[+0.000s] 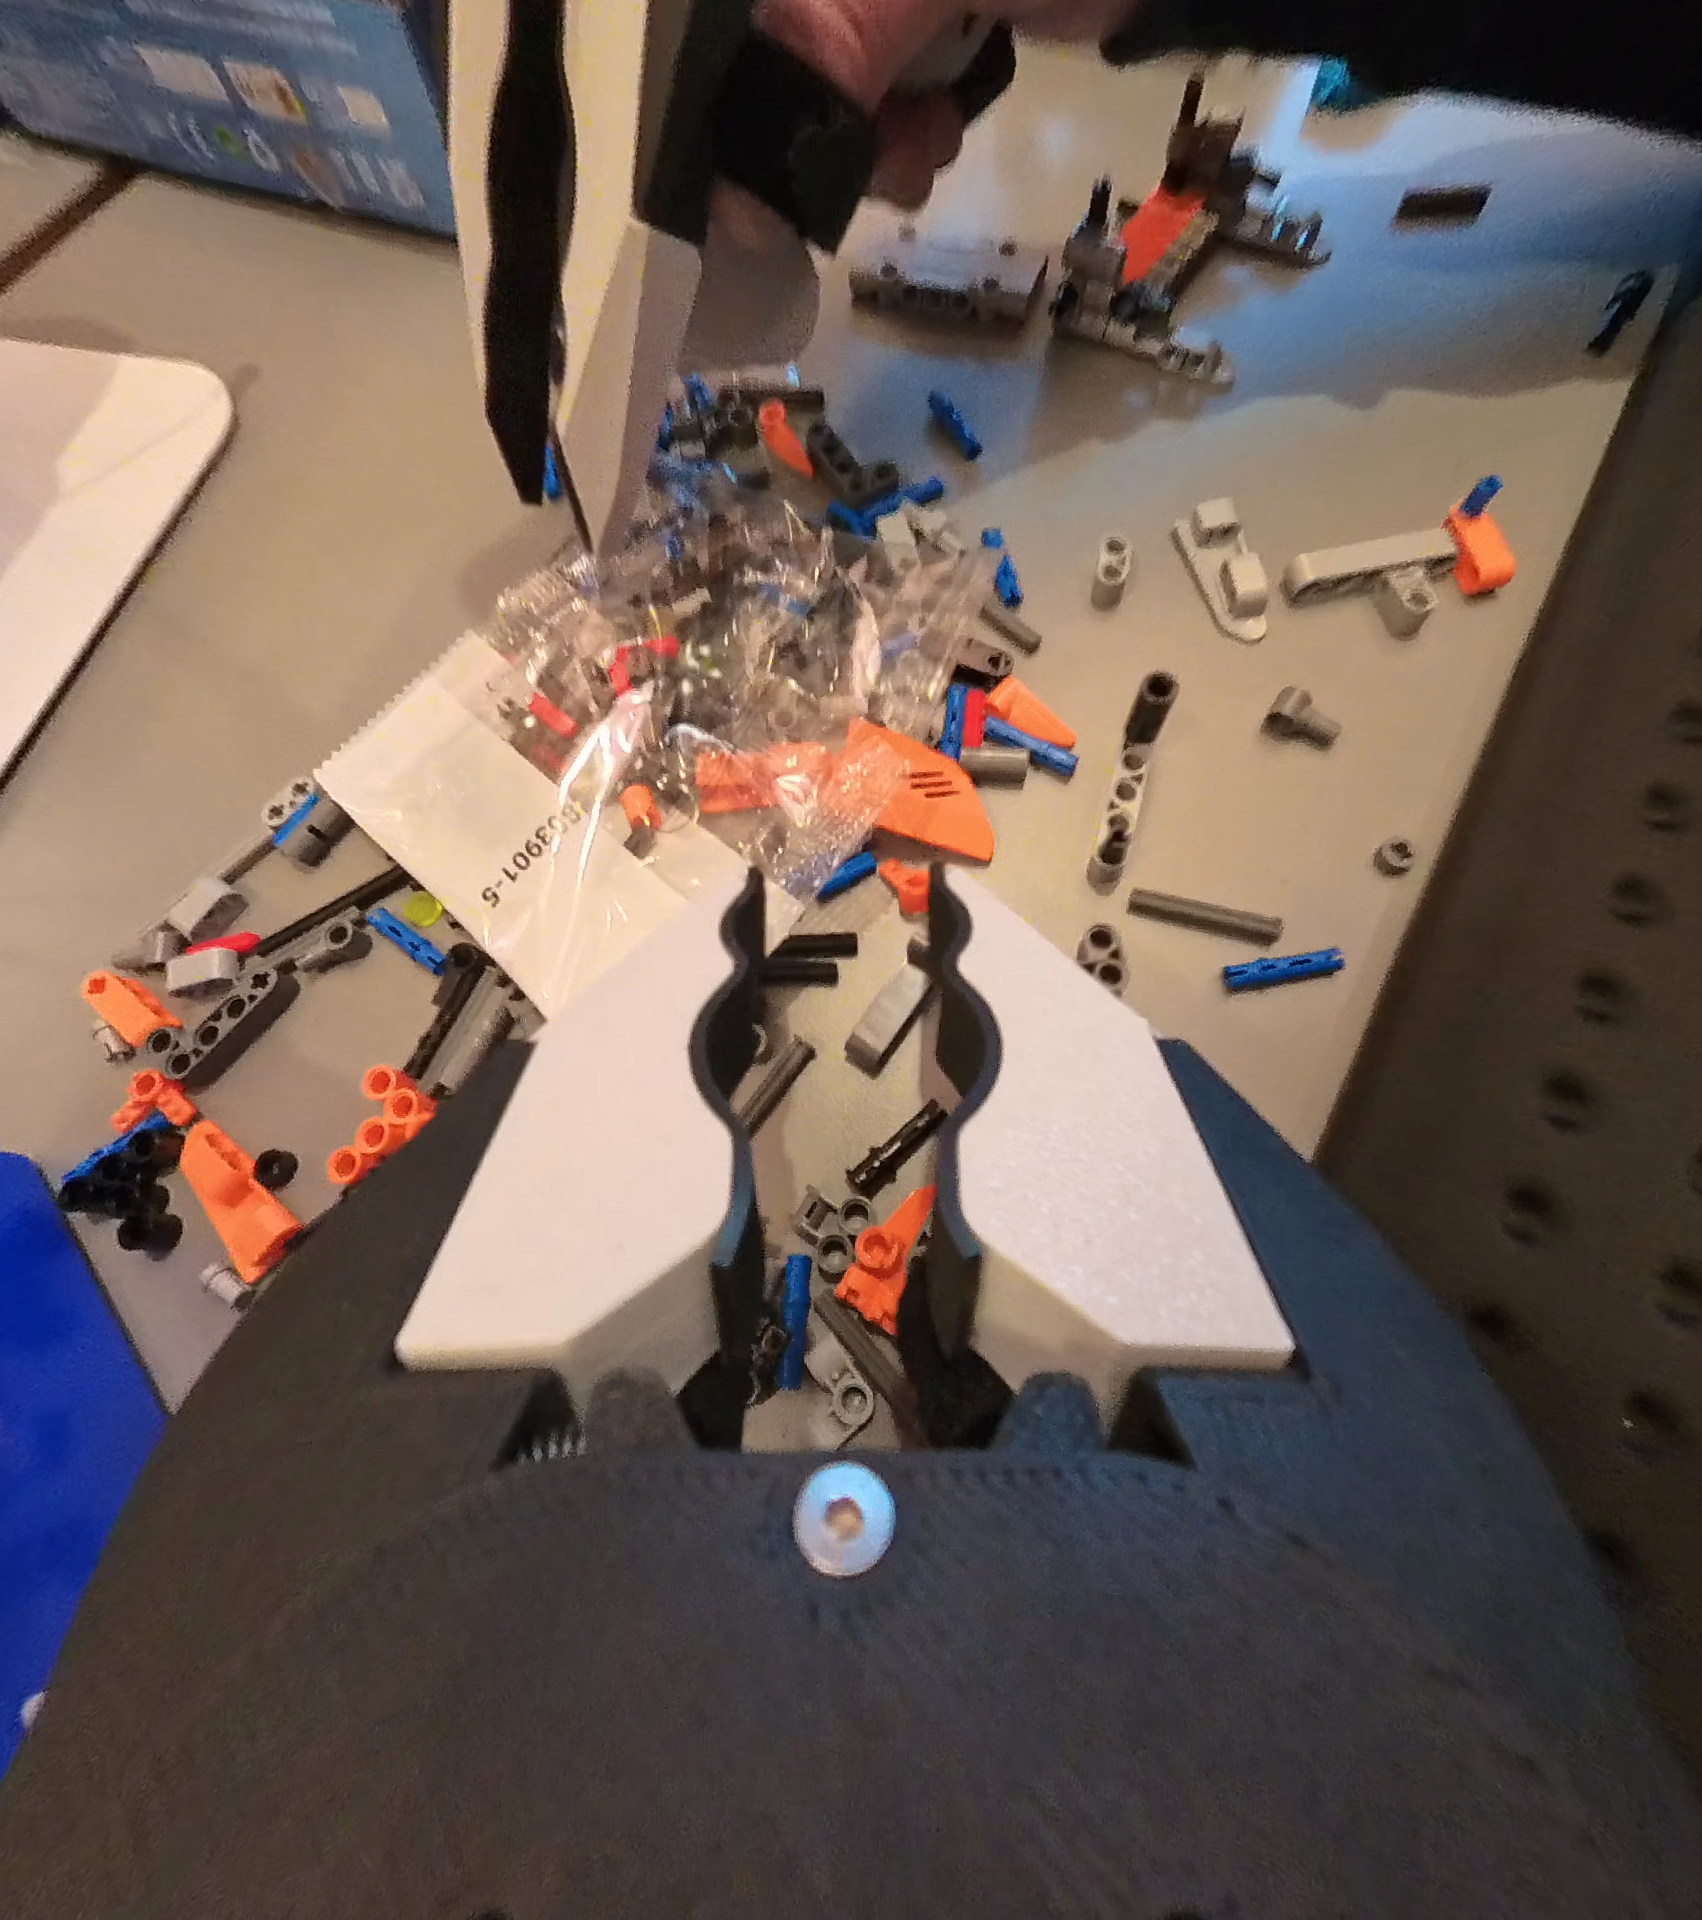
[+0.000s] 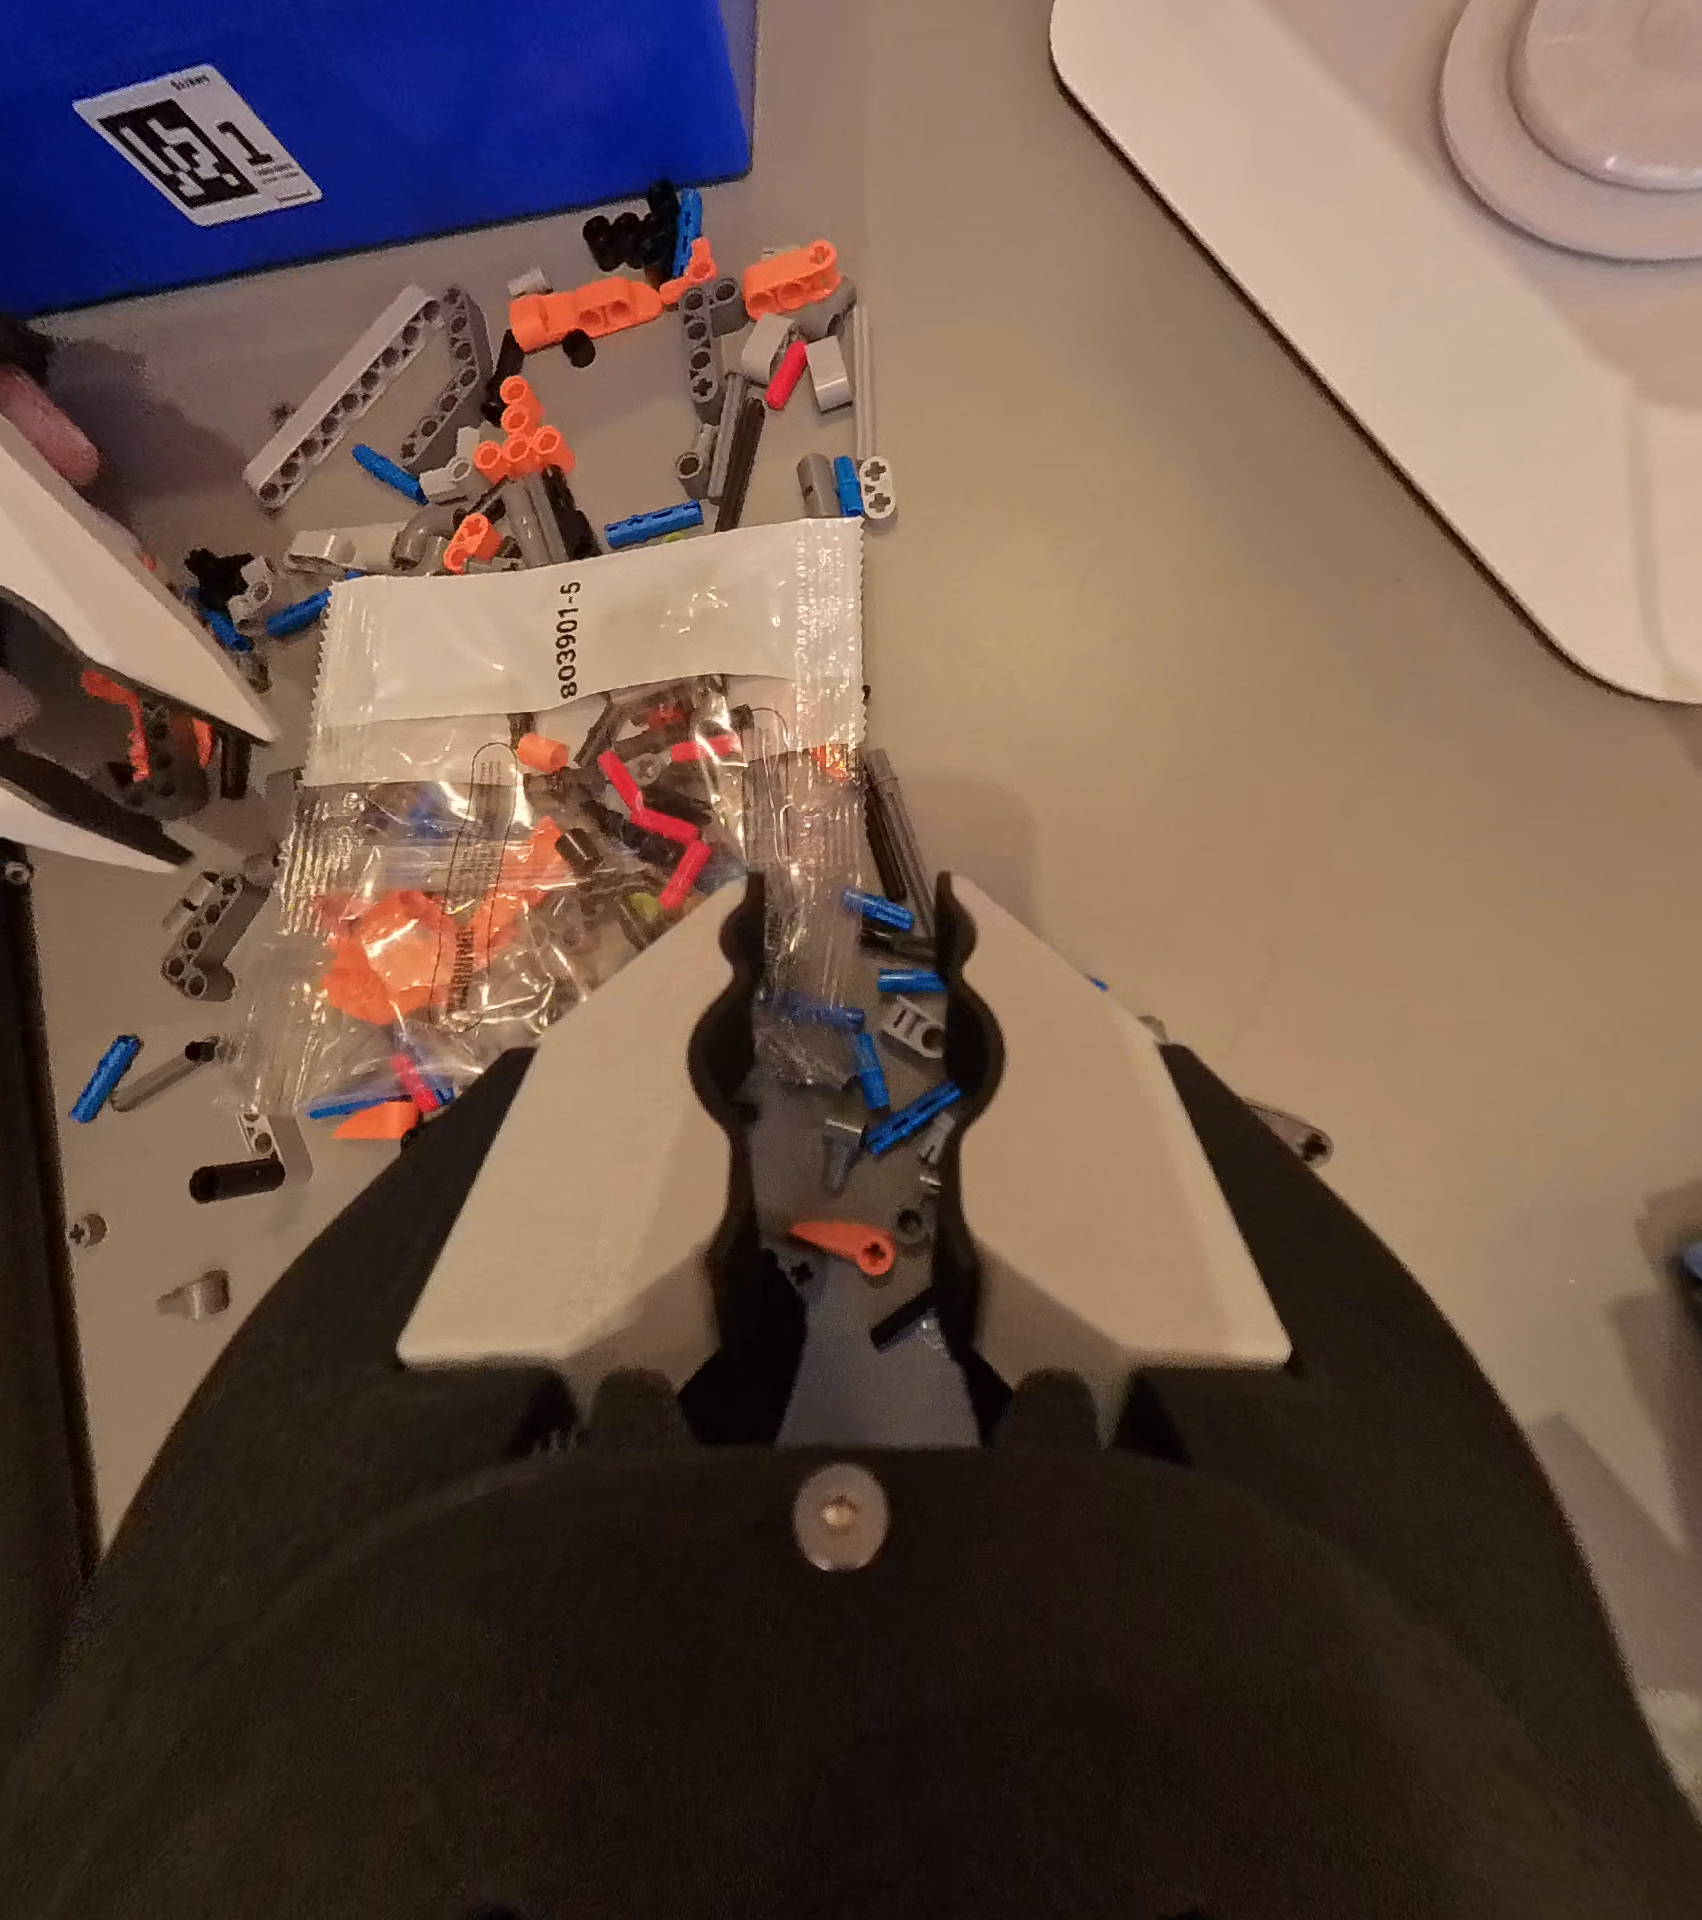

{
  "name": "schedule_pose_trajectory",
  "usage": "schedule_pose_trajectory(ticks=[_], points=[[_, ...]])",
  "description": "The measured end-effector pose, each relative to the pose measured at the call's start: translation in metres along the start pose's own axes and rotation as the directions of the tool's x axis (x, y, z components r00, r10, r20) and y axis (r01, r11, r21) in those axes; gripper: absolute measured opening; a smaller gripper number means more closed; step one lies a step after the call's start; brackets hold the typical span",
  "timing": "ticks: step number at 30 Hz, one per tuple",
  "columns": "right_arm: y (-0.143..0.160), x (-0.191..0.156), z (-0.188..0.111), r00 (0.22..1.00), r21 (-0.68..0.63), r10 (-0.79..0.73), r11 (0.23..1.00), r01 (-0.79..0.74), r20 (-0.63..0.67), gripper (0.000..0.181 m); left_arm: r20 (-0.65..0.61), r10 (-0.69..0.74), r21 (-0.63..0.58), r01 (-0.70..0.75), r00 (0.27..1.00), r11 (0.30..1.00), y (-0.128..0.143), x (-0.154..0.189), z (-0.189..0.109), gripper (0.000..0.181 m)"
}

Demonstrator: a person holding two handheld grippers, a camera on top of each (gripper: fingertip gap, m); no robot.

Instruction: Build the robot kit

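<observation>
Clear plastic bag (image 2: 556, 883) of small toy parts lies on the bench (image 2: 1190, 831) between both released claws, left claw (image 1: 842, 894) and right claw (image 2: 842, 894).

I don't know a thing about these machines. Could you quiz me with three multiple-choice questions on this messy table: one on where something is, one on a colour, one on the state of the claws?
1. Where does the clear plastic bag of small parts lie?
A. on the white tray
B. on the grey table among loose pieces
C. inside the blue box

2. What colour is the big curved panel at the bag's edge?
A. orange
B. green
C. purple

3. How does the left claw stand?
A. shut on a blue pin
B. gripping the bag
C. open, holding nothing

Answers:
1. B: the bag rests flat on the table, parts scattered around it; the white tray sits apart.
2. A: it is bright orange, like several small pieces.
3. C: its two fingers are spread, with only loose parts on the table seen between them. The right claw is open too.
</observation>
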State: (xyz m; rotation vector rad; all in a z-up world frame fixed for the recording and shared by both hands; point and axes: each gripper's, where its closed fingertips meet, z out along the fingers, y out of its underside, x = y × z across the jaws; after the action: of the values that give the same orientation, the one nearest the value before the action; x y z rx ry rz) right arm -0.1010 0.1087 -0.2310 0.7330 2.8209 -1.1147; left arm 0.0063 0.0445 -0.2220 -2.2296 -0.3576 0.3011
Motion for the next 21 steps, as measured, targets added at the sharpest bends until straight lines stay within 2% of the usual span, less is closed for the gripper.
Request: schedule_pose_trajectory(ticks=[3, 6, 7, 10, 21], points=[[0.007, -0.003, 0.007, 1.000, -0.039, -0.008, 0.999, 0.008, 0.020, 0.026, 0.003, 0.034, -0.088, -0.033, 0.999, 0.996, 0.013, 0.003, 0.010, 0.032], [0.007, -0.007, 0.011, 0.999, -0.045, -0.026, 0.999, 0.027, 0.028, 0.015, -0.006, 0.053, -0.105, -0.053, 0.999, 0.993, 0.015, 0.007, 0.012, 0.031], [0.007, -0.007, 0.011, 0.999, -0.047, -0.038, 0.998, 0.039, 0.020, 0.005, -0.013, 0.046, -0.107, -0.047, 0.999, 0.993, 0.016, 0.008, 0.013, 0.030], [0.007, -0.008, 0.011, 0.999, -0.040, -0.041, 0.998, 0.042, 0.022, 0.000, -0.035, 0.021, -0.109, -0.024, 0.999, 0.994, 0.017, 0.009, 0.014, 0.030], [-0.014, -0.025, -0.011, 0.994, 0.092, -0.066, 0.994, 0.058, 0.087, 0.000, -0.024, 0.027, -0.120, -0.030, 0.999, 0.992, 0.019, 0.008, 0.015, 0.030]])
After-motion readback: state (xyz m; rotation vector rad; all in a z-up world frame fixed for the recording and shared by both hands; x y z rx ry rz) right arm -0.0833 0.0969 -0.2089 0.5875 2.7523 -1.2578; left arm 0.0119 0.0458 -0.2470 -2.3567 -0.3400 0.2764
